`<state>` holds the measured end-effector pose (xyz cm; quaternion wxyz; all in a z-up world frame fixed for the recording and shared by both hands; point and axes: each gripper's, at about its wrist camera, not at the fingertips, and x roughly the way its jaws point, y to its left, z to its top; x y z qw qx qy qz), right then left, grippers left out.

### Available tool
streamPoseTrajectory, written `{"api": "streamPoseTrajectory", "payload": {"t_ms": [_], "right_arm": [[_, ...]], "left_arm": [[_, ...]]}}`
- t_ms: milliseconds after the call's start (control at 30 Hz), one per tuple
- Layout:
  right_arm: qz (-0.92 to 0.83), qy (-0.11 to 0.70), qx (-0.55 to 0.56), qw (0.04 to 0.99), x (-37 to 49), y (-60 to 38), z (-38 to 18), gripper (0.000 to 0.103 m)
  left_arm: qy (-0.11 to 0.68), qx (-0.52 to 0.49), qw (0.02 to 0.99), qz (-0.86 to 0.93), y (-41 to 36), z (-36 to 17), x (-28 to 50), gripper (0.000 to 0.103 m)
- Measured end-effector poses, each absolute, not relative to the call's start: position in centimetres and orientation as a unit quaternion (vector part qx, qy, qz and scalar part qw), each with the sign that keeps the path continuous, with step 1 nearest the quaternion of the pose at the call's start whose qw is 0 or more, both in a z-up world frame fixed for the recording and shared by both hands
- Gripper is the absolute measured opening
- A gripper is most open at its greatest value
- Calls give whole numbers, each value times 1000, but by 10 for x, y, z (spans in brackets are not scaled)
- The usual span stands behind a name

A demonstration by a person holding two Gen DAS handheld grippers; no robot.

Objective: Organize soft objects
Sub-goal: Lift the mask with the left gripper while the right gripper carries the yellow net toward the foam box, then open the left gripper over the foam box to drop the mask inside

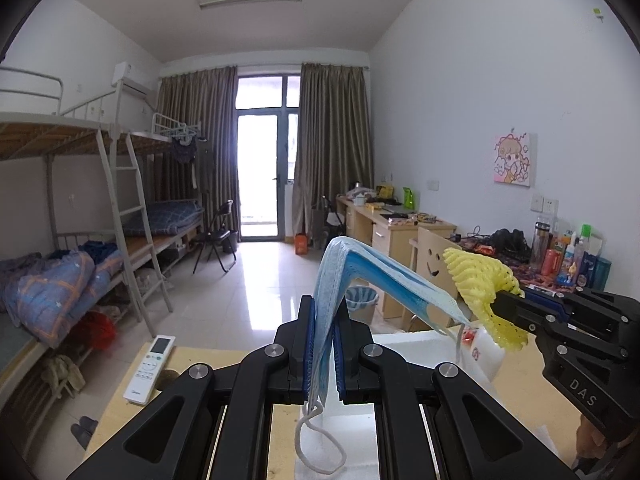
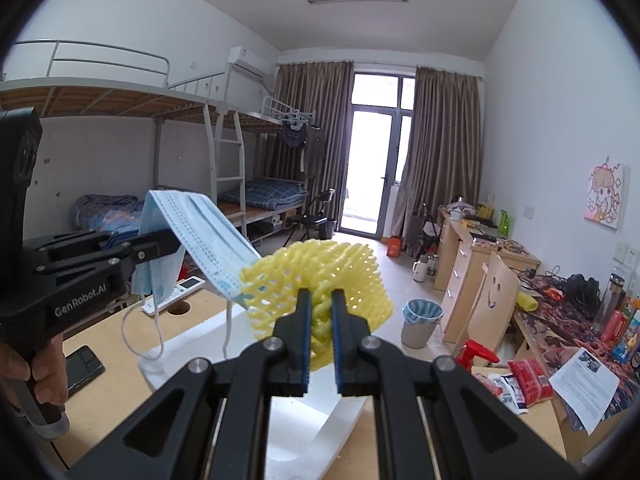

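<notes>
Tabletop [image 2: 100, 344]: flat, pale wood with a round hole in it. It fills the low part of both views.

Foam sheet [image 2: 304, 412]: white, soft and curved. It lies on the tabletop right under both tools, at 6 o'clock in the right wrist view.

How far: both soft things are up in the air, not put down yet. I think the sorting is about in the middle. No box or pile for them shows, so I cannot tell where they go.

Face masks [image 1: 344, 280]: a thin stack, light blue, with pleats and small dots along the edge. They bend over like a floppy roof. A white ear loop hangs down at 6 o'clock.

Fruit net [image 2: 320, 280]: yellow foam mesh, full of little holes, squishy and curled like a ring.

Left tool [image 1: 325, 354]: closed tight on the face masks.

Right tool [image 2: 321, 326]: closed on the fruit net, which bunches up between the blue pads. In the left wrist view it sits at 3 o'clock, touching the masks' end.

Remote [image 1: 149, 368]: white, hard, long. It rests on the tabletop at 8 o'clock in the left wrist view.

Phone [image 2: 82, 368]: dark, flat, shiny, at 8 o'clock in the right wrist view.
</notes>
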<state>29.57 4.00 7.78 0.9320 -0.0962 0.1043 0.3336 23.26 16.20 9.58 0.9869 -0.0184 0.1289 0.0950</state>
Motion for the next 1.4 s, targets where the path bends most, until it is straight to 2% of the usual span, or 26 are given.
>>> {"api": "streamPoseTrajectory", "payload": {"t_ms": [300, 933, 1000, 1033, 1067, 1133, 1200, 1267, 1400], "right_arm": [[293, 112, -95, 945, 295, 18, 73, 12], [283, 106, -85, 949, 296, 15, 81, 12], [283, 104, -87, 949, 296, 15, 81, 12], [283, 103, -87, 950, 295, 15, 81, 12], [283, 103, -87, 950, 295, 15, 81, 12], [284, 102, -88, 949, 295, 15, 80, 12], [285, 102, -88, 949, 295, 15, 79, 12], [285, 102, -87, 949, 295, 14, 79, 12], [286, 101, -84, 949, 297, 12, 79, 12]], "left_arm": [[153, -10, 987, 51, 137, 86, 257, 9], [228, -10, 972, 50, 138, 66, 278, 10], [232, -4, 971, 52, 134, 65, 278, 18], [234, -4, 971, 52, 133, 65, 279, 34], [232, -7, 971, 53, 133, 66, 278, 55], [220, -8, 974, 55, 132, 69, 275, 79], [209, -4, 976, 60, 132, 72, 272, 88], [204, 0, 978, 53, 131, 74, 271, 101], [194, 8, 980, 48, 132, 75, 269, 102]]}}
